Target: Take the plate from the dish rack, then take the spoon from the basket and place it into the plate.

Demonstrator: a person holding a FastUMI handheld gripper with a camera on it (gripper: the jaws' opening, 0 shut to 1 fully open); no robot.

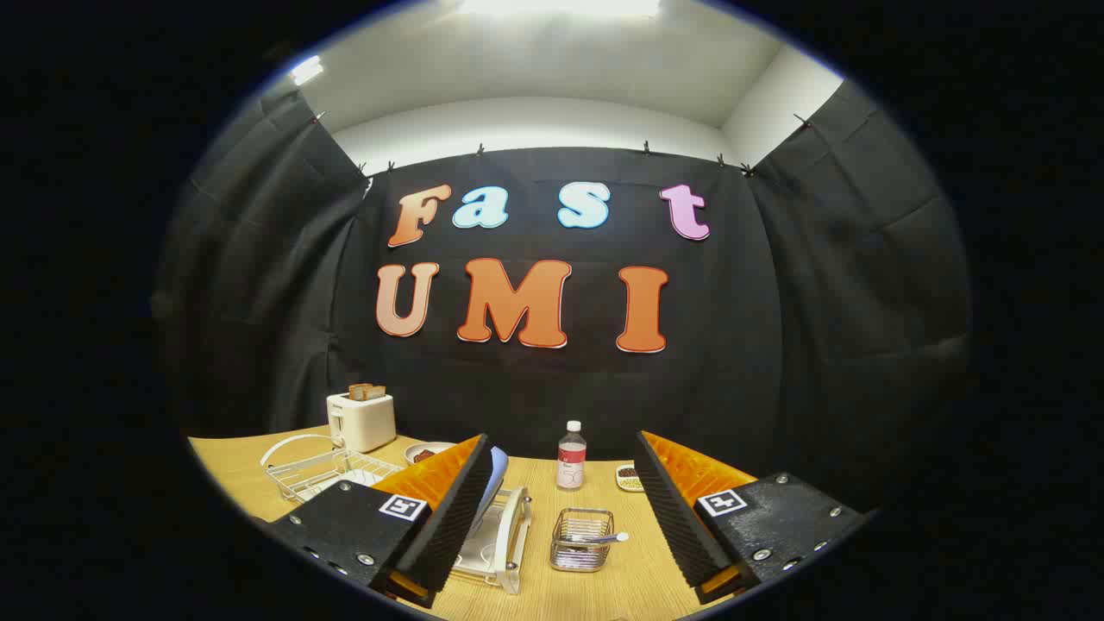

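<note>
Plate [495,483] stands upright in the white dish rack [509,539], its pale blue edge showing just behind the inner face of the left finger [448,509]. Whether the finger touches the plate cannot be told, because the finger hides most of it. The gripper [561,509] is wide open and its two ribbed black fingers are far apart, with nothing pressed between them. The right finger [677,509] is well apart from the rack and the plate.

Between the fingers, on the wooden table [604,586], sits a small wire basket [581,539]. The spoon [604,538] lies across the basket, with its white end sticking out over the rim toward the right finger. The basket is just beside the dish rack, on the right of it.

A little beyond the basket stands a clear bottle [571,455] with a white cap, upright. Near it, close to the right finger, is a small dish [629,477] with something dark in it. On the other side, beyond the left finger, is a white bowl [425,452] with dark contents, and next to it a wire tray [323,470] with a white handle. Farther back, at the edge of the table by the black cloth, a white toaster [360,420] holds slices of bread [366,391] in its slots.
</note>
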